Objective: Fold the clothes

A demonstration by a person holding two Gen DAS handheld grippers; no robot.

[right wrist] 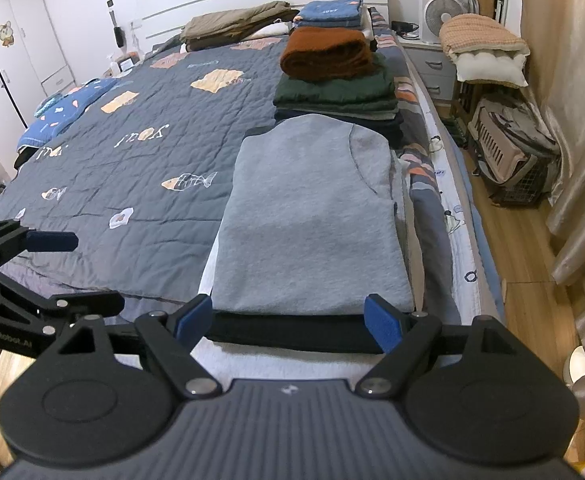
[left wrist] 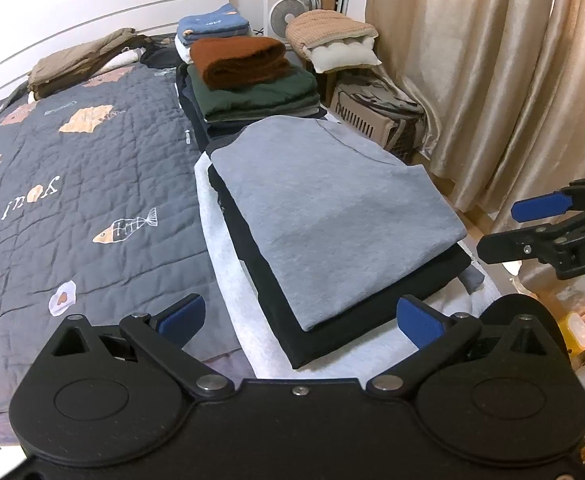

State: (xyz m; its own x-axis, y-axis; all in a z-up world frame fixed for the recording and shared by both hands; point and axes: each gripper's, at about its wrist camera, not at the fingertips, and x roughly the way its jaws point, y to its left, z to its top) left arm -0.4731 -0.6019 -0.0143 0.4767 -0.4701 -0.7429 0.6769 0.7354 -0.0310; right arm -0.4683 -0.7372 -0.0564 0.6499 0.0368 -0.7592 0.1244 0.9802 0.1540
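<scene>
I hold both grippers low at the near edge of the bed (right wrist: 124,152), each pointing down toward the folded grey sweatshirt (right wrist: 312,216). My left gripper (left wrist: 300,316) has its jaws spread wide with nothing between the blue pads, and my right gripper (right wrist: 288,320) is just as wide and empty. The sweatshirt lies flat on top of a folded black garment (left wrist: 276,300), which rests on a white cloth (left wrist: 228,248) along the right side of the quilt. Just beyond it stands a pile of folded clothes: a rust-brown sweater (right wrist: 326,54) on a dark green garment (right wrist: 332,90). On the floor at the far right, a beige pet carrier (right wrist: 504,136) sits partly covered by draped fabric; I cannot tell what is inside.
</scene>
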